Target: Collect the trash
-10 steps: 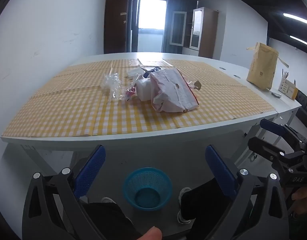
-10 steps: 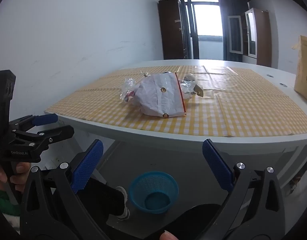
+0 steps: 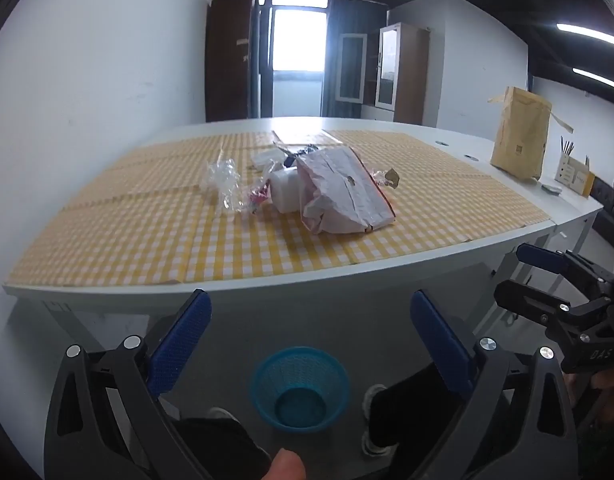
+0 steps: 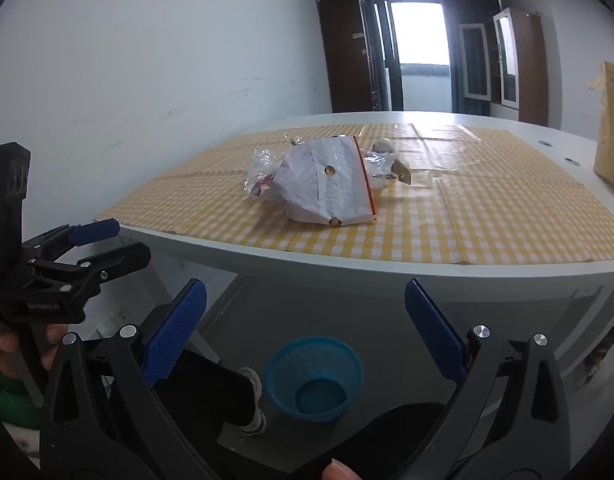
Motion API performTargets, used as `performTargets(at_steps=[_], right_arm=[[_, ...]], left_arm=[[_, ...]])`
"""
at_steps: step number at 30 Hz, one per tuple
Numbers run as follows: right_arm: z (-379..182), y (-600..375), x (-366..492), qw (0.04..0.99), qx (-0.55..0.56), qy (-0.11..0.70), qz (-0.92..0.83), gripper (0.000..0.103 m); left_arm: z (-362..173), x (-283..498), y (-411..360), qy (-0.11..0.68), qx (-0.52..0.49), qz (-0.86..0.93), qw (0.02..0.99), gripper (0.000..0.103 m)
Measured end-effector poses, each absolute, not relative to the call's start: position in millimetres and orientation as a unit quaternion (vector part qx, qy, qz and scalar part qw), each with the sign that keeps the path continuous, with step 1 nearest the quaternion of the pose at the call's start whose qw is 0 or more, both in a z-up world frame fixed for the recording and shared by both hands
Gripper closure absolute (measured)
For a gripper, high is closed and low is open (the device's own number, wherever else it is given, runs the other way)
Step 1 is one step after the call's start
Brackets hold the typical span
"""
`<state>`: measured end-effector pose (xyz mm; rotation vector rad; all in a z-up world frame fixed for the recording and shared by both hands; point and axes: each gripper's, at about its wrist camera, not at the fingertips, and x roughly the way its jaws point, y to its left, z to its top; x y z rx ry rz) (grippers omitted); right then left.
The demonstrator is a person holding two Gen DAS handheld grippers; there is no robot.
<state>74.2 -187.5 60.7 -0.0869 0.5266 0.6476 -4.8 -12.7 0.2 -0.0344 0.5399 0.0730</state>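
- Hanging low in front of the table point(image 3: 267, 280), the left gripper point(image 3: 311, 320) has its blue fingers point(image 3: 183, 332) spread wide with nothing between them.
- The right gripper point(image 4: 307, 312) hangs low too, tipped down a bit, with its fingers point(image 4: 175, 328) wide apart and empty.
- Each gripper shows up at the edge of the other one's view, with a hand point(image 4: 11, 344) around its handle.
- The trash pile sits in the middle of the yellow checked cloth point(image 3: 127, 240): a big crumpled white bag point(image 3: 339, 196), a clear plastic wrapper point(image 3: 223, 184) beside it and a white tub point(image 3: 285, 192) between them.
- A blue basket point(image 3: 301, 388) stands on the floor below the table edge, between the person's shoes.
- The small bits behind the white bag are hard to make out.
- A brown paper bag point(image 3: 519, 144) stands far off on the right, cut off in the right view.
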Motion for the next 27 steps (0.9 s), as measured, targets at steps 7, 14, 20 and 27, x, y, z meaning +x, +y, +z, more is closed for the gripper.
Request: performTargets(at_steps=[7, 14, 20, 27], right_arm=[[61, -186, 73, 0.922, -0.052, 0.248, 0.294, 0.009], [61, -187, 76, 0.918, -0.044, 0.255, 0.3, 0.009], [64, -188, 71, 0.922, -0.046, 0.248, 0.294, 0.009], [65, -183, 67, 0.916, -0.049, 0.247, 0.313, 0.009]], left_arm=[[5, -4, 6, 0.279, -0.052, 0.015, 0.959, 0.006], [1, -2, 14, 0.284, -0.078, 0.001, 0.956, 0.006], [5, -7, 11, 0.268, -0.081, -0.024, 0.96, 0.006], [6, -5, 8, 0.265, -0.07, -0.019, 0.962, 0.006]])
